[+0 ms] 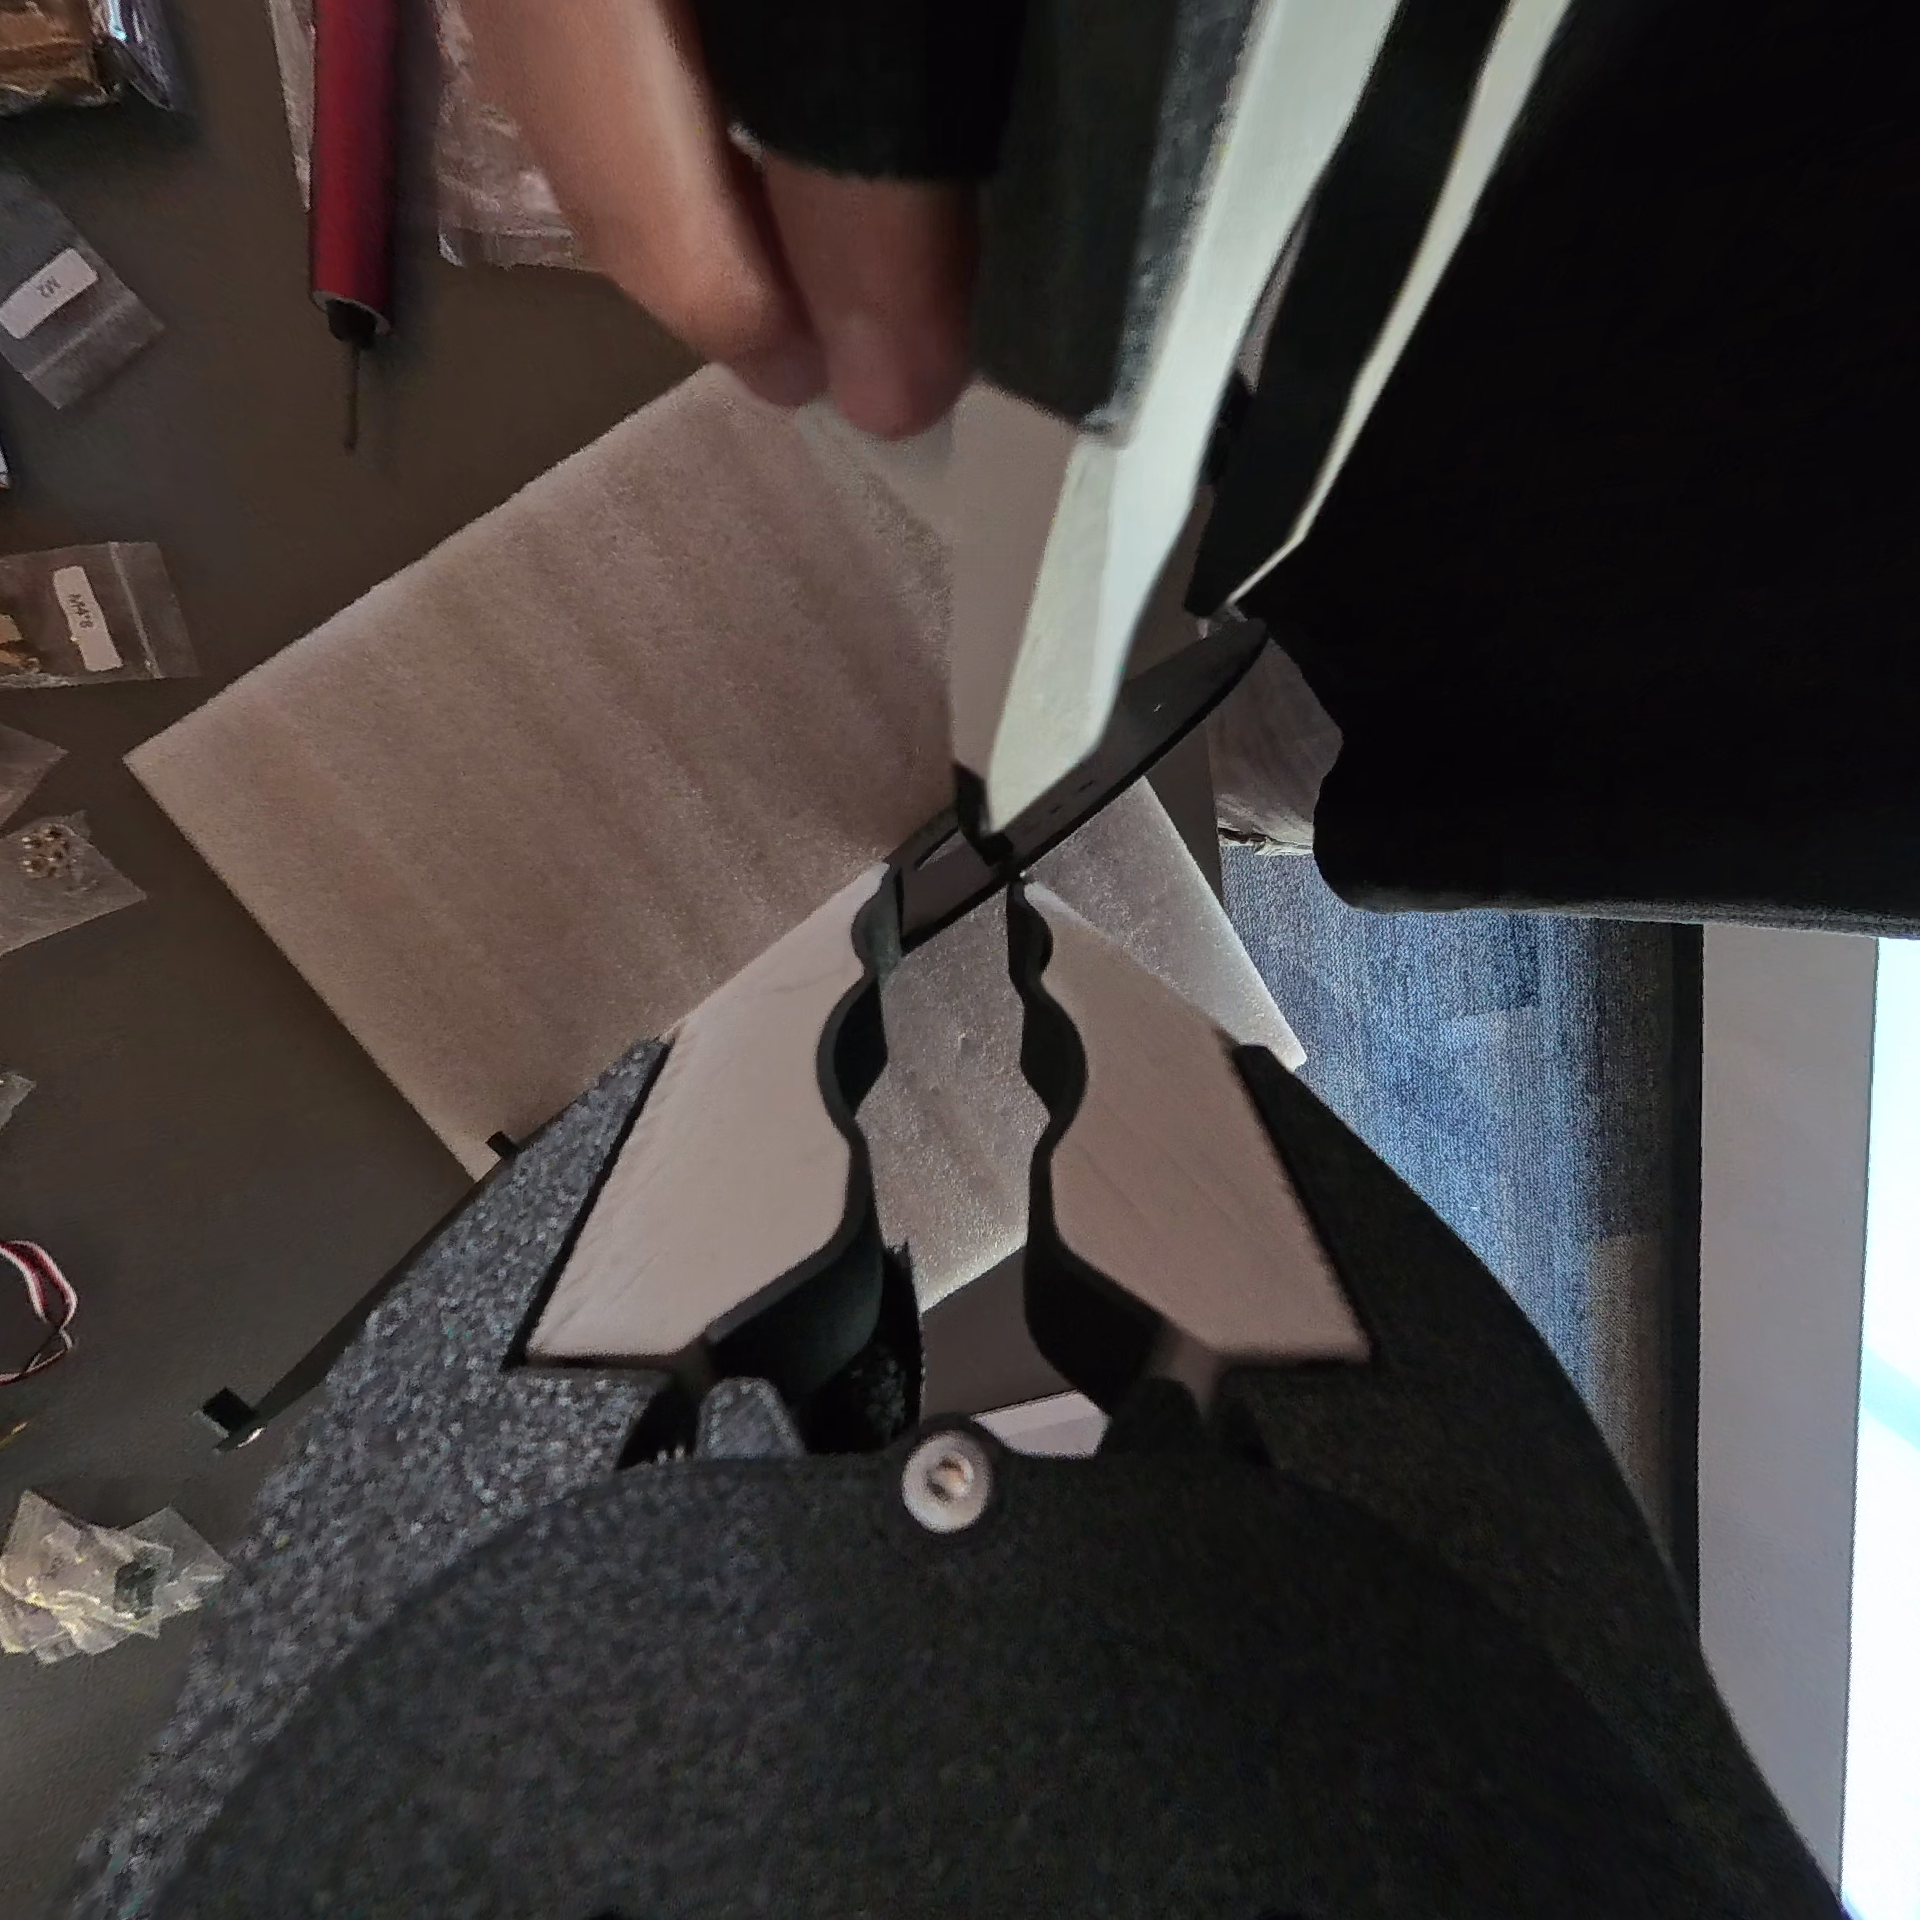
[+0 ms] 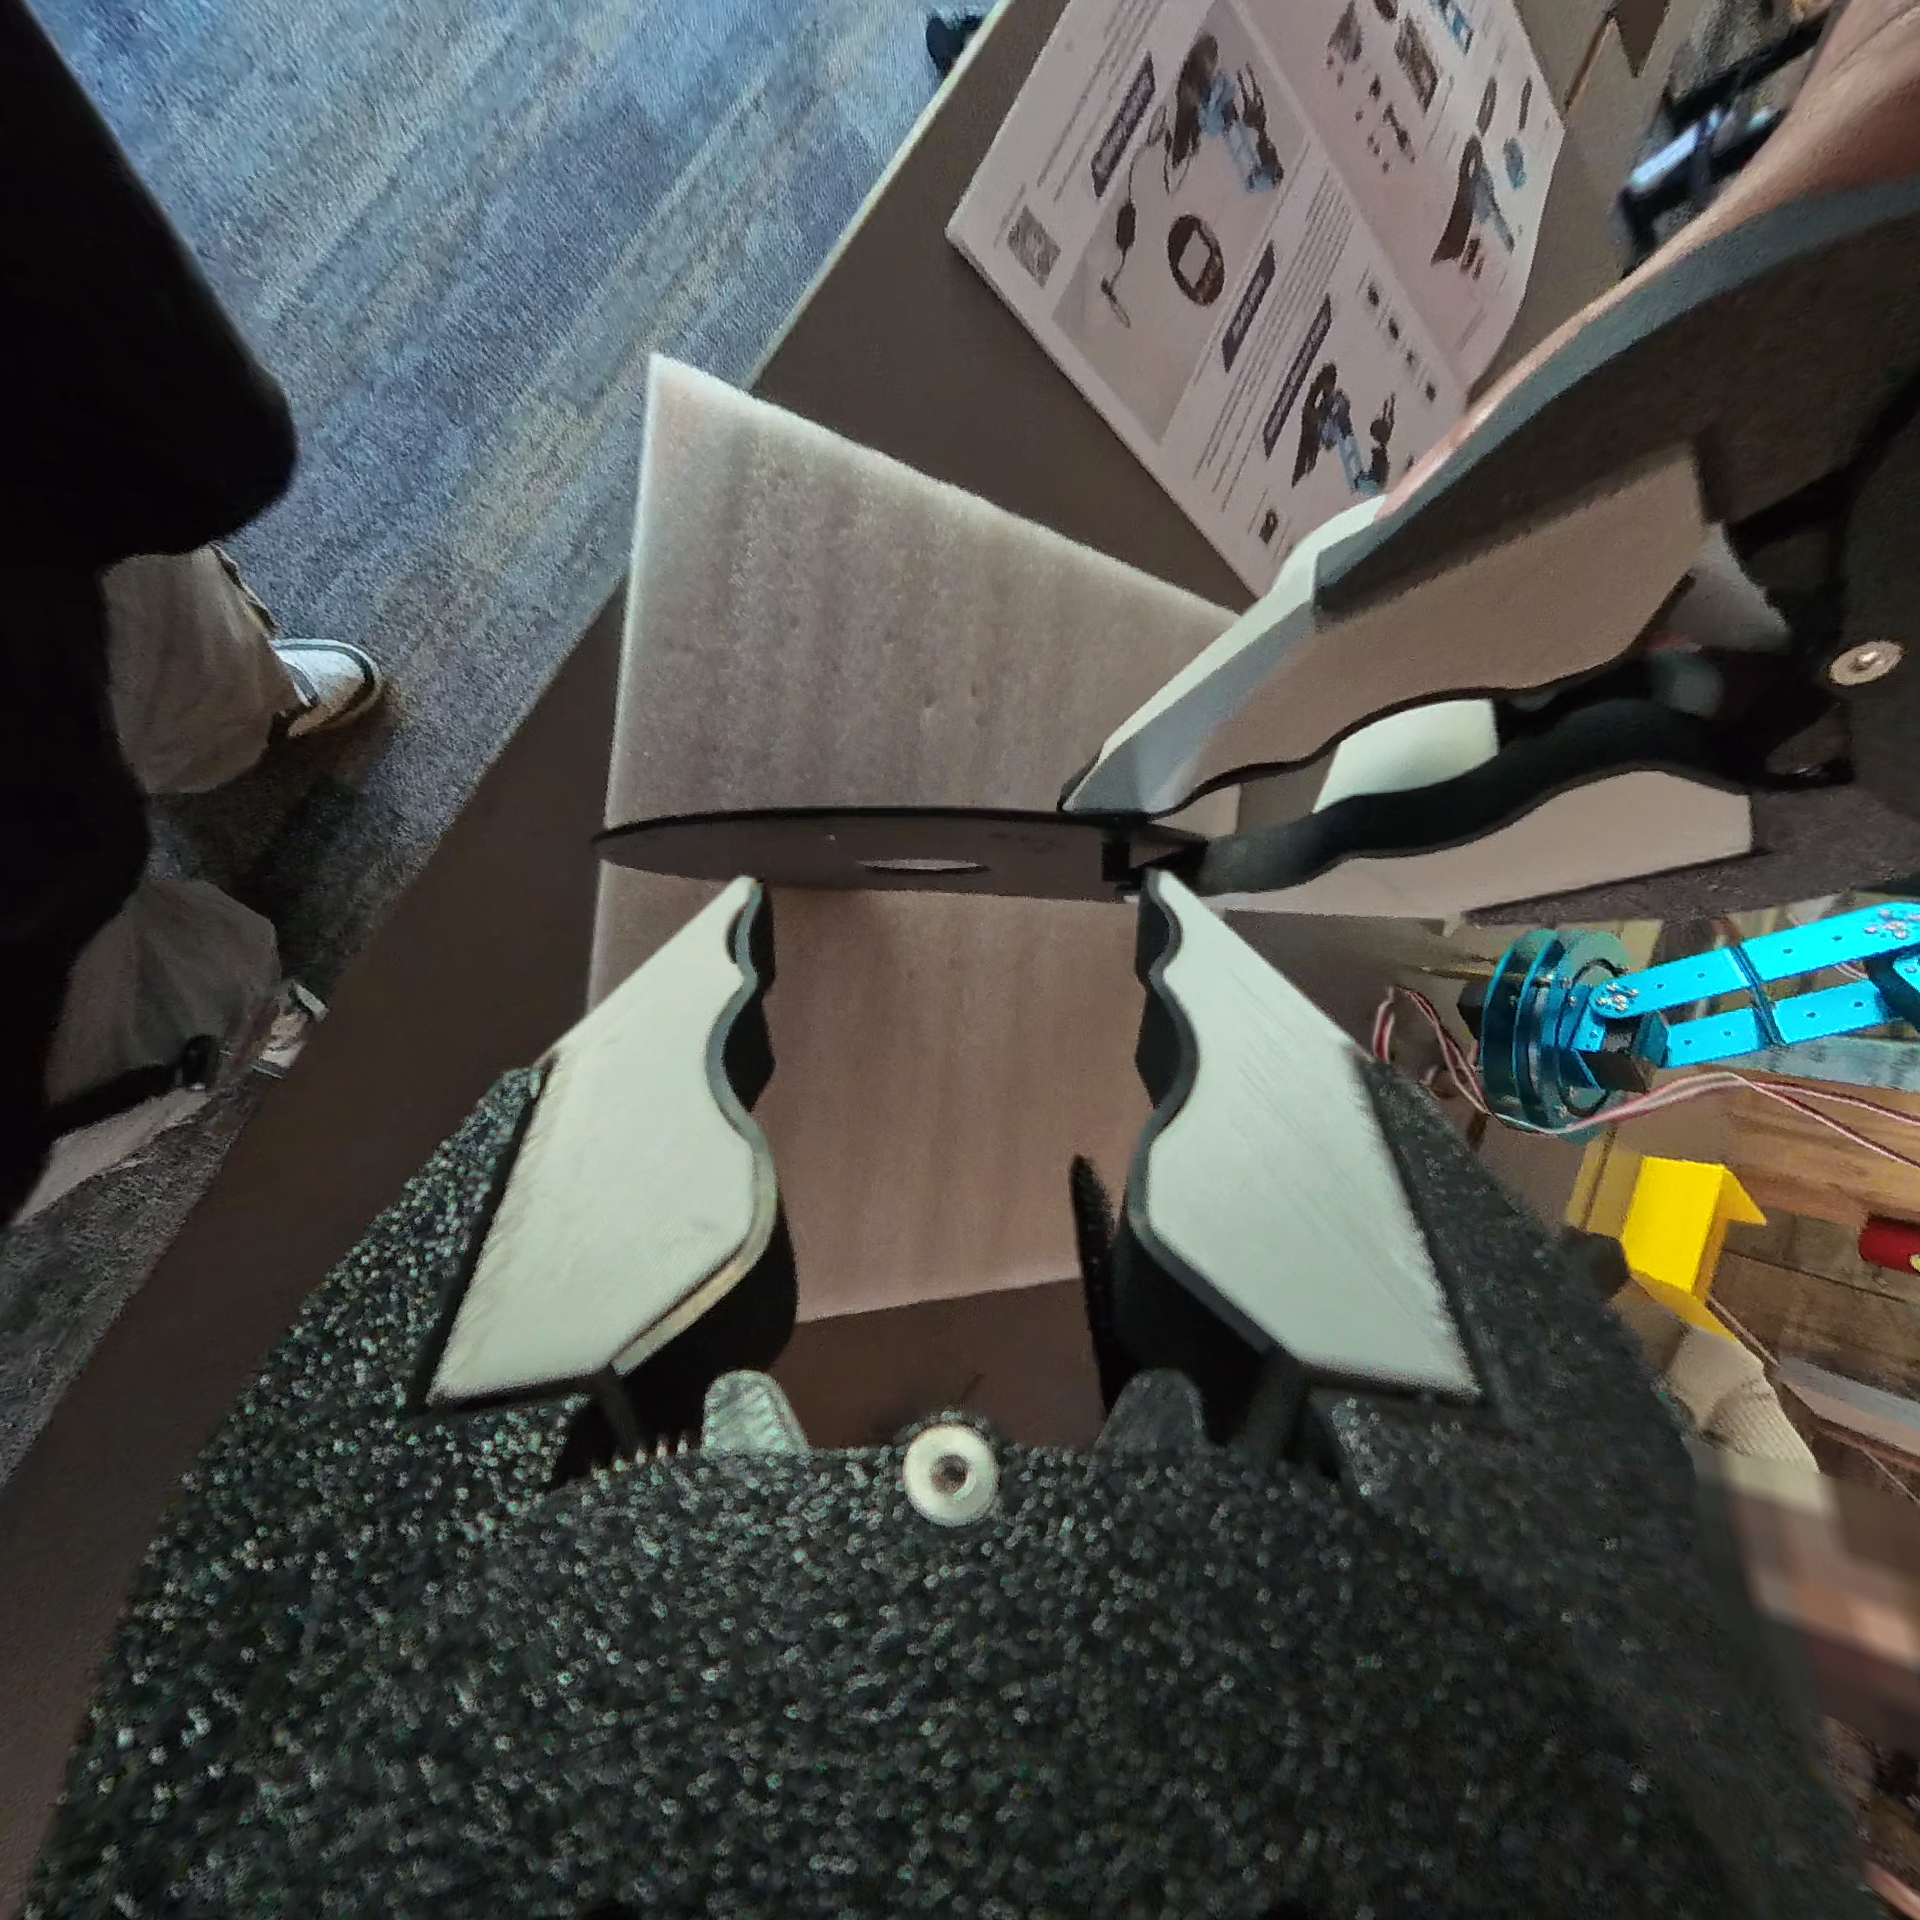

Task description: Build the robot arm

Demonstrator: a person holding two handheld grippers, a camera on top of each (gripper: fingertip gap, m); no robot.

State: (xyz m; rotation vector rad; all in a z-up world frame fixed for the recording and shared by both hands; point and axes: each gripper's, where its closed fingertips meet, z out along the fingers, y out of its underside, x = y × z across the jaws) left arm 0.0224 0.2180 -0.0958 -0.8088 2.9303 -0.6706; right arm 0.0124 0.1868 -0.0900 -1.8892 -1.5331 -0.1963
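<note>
A thin black round plate with a centre hole (image 2: 831, 847) hangs level above a white foam sheet (image 2: 831, 623). My left gripper (image 1: 951, 883) is shut on the plate's notched edge (image 1: 1153, 738). It also shows in the right wrist view (image 2: 1132, 847), coming in from the right. My right gripper (image 2: 951, 899) is open and empty, with its fingertips (image 2: 750, 909) right at the plate's near rim, one on either side of the hole. One of its white fingers (image 1: 1112, 540) shows over the plate in the left wrist view. A hand (image 1: 831, 260) is behind it.
The foam lies on a dark brown table (image 2: 914, 343) near its edge, with blue carpet (image 2: 468, 208) below. Small bags of hardware (image 1: 83, 613) and a red-handled tool (image 1: 353, 156) lie left. A printed sheet (image 2: 1278, 239), blue metal arm (image 2: 1662, 1018) and yellow part (image 2: 1673, 1236) sit right. Both grippers' tips are close together, under 4 cm apart.
</note>
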